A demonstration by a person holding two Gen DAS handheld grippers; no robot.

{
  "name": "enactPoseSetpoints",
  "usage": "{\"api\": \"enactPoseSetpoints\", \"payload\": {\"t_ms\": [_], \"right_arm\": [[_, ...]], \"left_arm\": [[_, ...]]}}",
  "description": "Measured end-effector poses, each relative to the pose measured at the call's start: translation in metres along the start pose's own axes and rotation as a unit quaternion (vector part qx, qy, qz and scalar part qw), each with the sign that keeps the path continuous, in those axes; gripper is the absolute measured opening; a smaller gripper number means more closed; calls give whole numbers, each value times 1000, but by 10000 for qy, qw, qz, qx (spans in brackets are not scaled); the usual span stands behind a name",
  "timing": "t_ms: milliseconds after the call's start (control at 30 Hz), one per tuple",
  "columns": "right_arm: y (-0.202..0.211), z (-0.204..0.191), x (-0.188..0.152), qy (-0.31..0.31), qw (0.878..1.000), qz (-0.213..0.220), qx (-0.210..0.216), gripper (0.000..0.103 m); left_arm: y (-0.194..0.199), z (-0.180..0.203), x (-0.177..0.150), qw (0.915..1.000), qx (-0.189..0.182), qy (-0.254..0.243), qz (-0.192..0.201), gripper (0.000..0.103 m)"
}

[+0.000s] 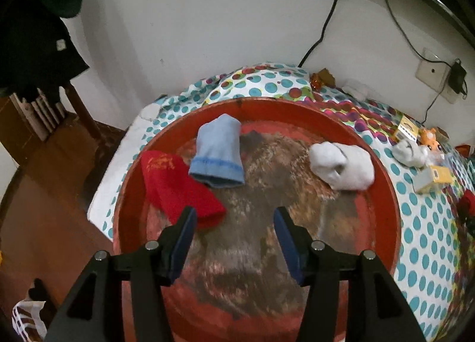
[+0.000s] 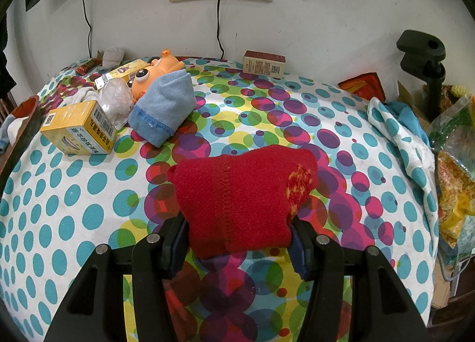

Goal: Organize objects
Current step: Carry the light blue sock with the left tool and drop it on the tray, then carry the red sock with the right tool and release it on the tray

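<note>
The left tongs (image 1: 234, 223) hang released over a round red tray (image 1: 383, 181) lying on the dotted tabletop cloth (image 1: 421, 223), nothing between their blue pads. Inside the tray, a red sock (image 1: 178, 190) lies near its left rim, a light blue sock (image 1: 218, 156) just beside and partly over it toward the far rim, and a white sock (image 1: 341, 165) by the right rim. Beyond the tray's right rim sit another white bundle (image 1: 408, 153), an orange toy and small yellow boxes.

The right tongs (image 2: 237, 232) are clenched on a red sock bundle (image 2: 240, 199) above the cloth (image 2: 74, 193). Far left of it lie a blue sock (image 2: 163, 107), an orange toy (image 2: 157, 71) and a yellow box (image 2: 78, 128) with barcode and small print too blurred to read.
</note>
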State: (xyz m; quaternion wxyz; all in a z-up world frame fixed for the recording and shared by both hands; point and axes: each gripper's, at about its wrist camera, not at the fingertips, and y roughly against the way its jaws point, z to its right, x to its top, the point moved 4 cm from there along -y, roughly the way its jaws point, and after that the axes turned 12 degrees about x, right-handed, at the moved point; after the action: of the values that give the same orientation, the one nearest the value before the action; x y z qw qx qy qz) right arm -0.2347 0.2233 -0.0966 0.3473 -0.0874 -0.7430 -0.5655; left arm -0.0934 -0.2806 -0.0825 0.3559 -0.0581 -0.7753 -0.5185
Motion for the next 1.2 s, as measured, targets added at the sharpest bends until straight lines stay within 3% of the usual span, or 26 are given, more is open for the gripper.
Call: {"api": "enactPoseSetpoints", "payload": {"t_ms": [333,867,1200], "right_arm": [[0,-5,2,195,9997,8,-146,47],[4,-18,4,58,9985,-38,-535,42],[22,-64,11,279,9992,116,-249,42]], "left_arm": [[27,16,-31,9979,234,-258,546,56],[12,-3,-39,9996,17,62,286,56],[8,-12,-38,9996,-21,218,198,56]]}}
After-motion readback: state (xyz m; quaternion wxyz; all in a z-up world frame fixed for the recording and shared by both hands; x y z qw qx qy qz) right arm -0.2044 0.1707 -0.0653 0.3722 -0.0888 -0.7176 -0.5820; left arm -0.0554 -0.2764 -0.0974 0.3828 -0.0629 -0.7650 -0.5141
